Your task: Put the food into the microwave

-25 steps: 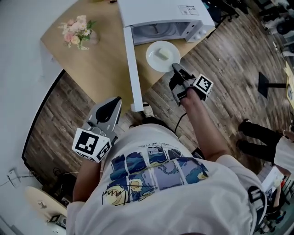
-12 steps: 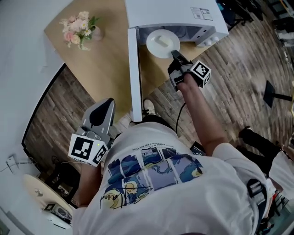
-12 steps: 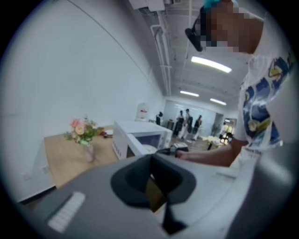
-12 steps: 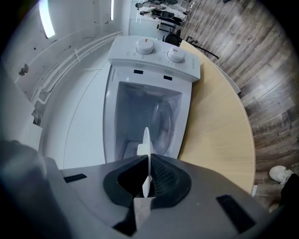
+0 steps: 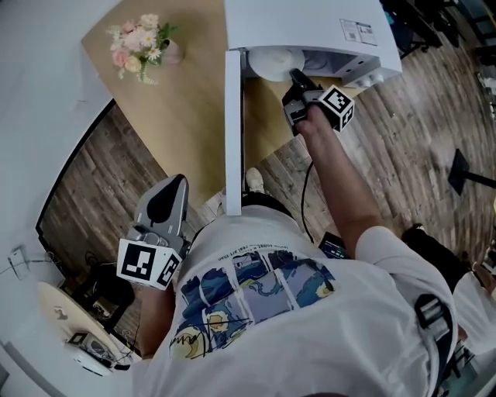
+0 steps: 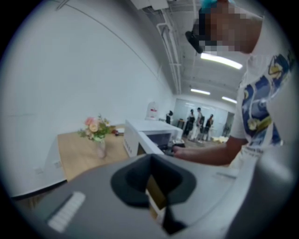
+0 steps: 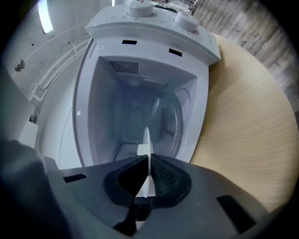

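Since the earlier frames the plate (image 5: pixel 273 62) has been travelling from over the bench's front edge up into the mouth of the microwave (image 5: pixel 310 23), and now it is sitting half under the oven's top, with only its near part showing from above. The right gripper (image 5: pixel 295 76) is holding it by the near rim, the jaws pressed together on that thin white edge, so the plate is projecting straight ahead of the tool into the cavity. In the right gripper view the plate is showing edge-on against the turntable. A pale block beside the edge is probably the food, though I cannot be sure. The door (image 5: pixel 233 132) is standing wide open, reaching out past the bench's front edge to the left of the arm and leaving the way clear. By my reading the carry is nearly over, and what is remaining is to push a little deeper, lower the plate onto the turntable and let go. The left gripper (image 5: pixel 176 183) is hanging idle at the person's side, well off the bench (image 5: pixel 186 101), its jaws together and gripping nothing.
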The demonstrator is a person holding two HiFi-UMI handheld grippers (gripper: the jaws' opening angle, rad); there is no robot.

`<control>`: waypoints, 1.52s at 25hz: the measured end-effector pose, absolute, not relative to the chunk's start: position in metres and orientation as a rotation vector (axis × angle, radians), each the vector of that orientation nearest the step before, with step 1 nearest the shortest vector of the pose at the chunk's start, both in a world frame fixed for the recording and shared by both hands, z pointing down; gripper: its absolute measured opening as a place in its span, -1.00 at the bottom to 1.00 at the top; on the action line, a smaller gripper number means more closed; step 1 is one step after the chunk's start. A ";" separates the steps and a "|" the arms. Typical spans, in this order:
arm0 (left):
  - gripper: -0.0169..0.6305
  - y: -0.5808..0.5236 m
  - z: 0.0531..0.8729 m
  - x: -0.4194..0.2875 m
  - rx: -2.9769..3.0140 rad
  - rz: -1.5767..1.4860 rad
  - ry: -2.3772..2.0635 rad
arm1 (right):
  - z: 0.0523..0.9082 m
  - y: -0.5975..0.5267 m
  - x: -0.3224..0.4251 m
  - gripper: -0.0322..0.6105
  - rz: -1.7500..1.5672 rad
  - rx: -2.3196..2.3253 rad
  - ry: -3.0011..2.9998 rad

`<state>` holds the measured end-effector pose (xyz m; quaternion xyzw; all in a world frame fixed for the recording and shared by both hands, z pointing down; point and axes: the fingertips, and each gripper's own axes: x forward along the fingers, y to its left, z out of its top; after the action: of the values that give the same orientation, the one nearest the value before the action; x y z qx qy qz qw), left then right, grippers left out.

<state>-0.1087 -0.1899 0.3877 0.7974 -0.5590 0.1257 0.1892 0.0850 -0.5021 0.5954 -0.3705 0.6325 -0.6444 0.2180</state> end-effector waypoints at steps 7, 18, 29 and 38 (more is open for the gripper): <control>-0.92 -0.186 0.387 -0.120 2.183 0.360 -1.645 | 0.603 -0.532 0.073 -0.86 -1.761 -1.061 1.788; -0.92 -0.181 0.390 -0.131 2.118 0.382 -1.689 | 0.620 -0.558 0.063 -0.86 -1.724 -1.153 1.852; -0.92 -0.187 0.393 -0.132 2.124 0.392 -1.672 | 0.621 -0.563 0.063 -0.81 -1.605 -1.346 2.066; -0.92 -0.191 0.394 -0.134 2.146 0.409 -1.654 | 0.623 -0.562 0.065 -0.62 -1.369 -1.586 2.417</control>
<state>-0.1335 -0.1908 0.3938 0.7673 -0.5916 0.1463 0.1995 0.0646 -0.5623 0.6230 -0.4955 0.7554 -0.4278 -0.0286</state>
